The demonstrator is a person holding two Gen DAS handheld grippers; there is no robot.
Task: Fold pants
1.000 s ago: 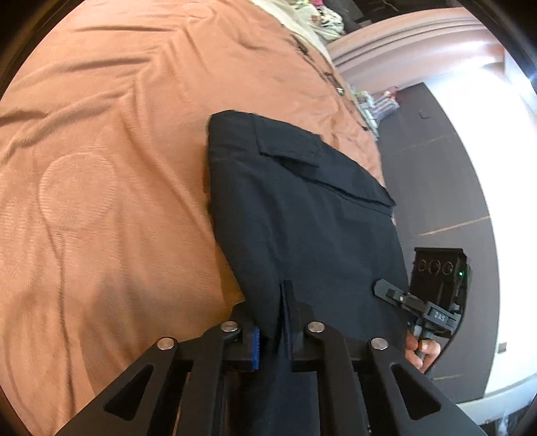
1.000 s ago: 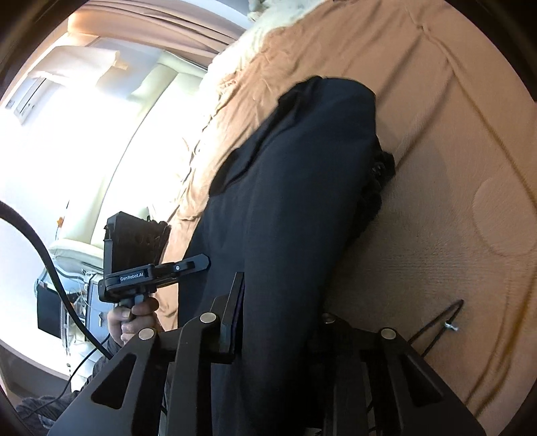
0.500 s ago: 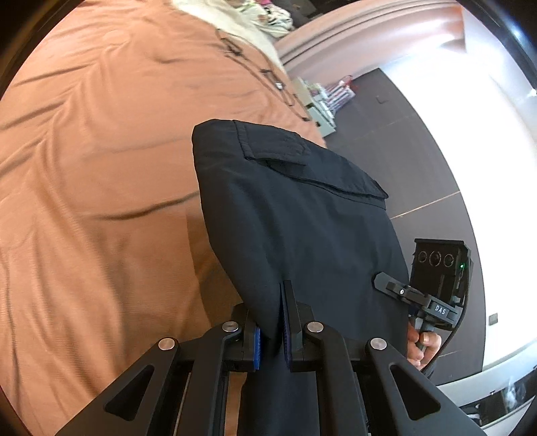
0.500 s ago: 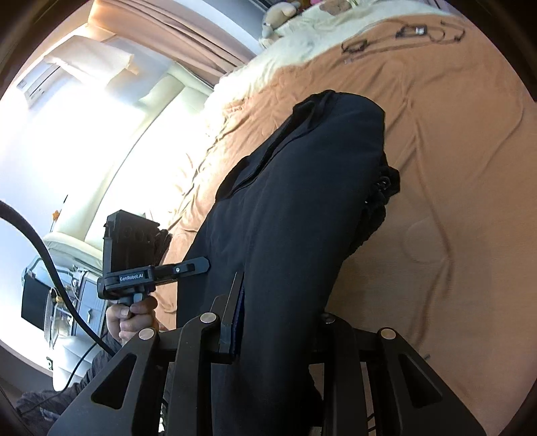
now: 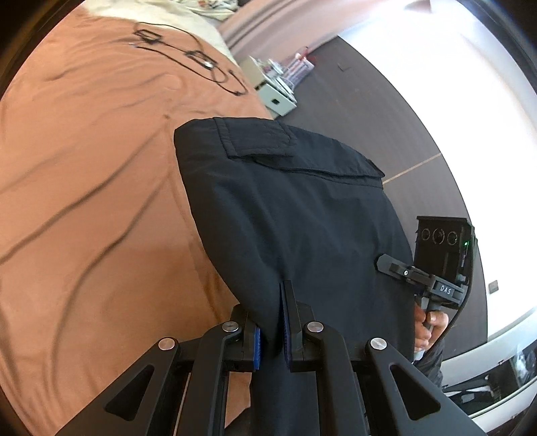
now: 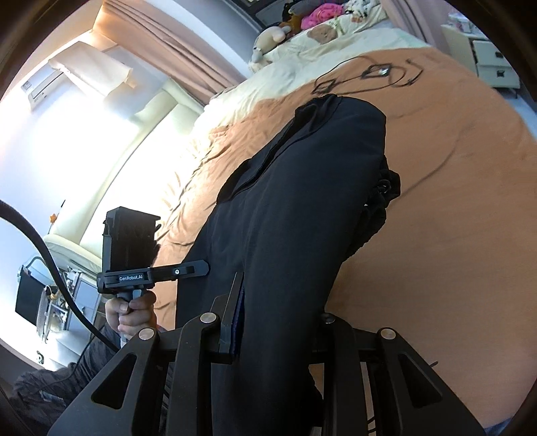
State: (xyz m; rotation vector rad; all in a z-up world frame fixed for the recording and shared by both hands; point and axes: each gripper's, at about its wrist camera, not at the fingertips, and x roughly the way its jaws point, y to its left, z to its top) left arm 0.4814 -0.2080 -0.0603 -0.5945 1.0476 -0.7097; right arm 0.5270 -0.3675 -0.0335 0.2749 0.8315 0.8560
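Note:
Dark navy pants (image 5: 295, 214) hang folded over an orange-brown bedspread (image 5: 87, 201), a flapped pocket at their far end. My left gripper (image 5: 270, 335) is shut on one near edge of the cloth, its blue pads pressing the fabric. In the right wrist view the same pants (image 6: 302, 208) drape away from my right gripper (image 6: 278, 322), which is shut on a thick bunch of fabric; its right finger is hidden behind the cloth. Each view shows the other gripper at the side, held by a hand (image 6: 131, 315).
Black cables (image 5: 198, 63) lie on the bedspread near the far end, by cream bedding and soft toys (image 6: 285, 30). Dark floor (image 5: 386, 110) and a small white cabinet (image 5: 278, 100) lie beyond the bed edge. A bright window and curtain (image 6: 161, 43) are at left.
Both grippers have risen and travelled toward the head of the bed with the pants still held. The far end of the pants has lifted off the bedspread, and the cables and pillows have come into view.

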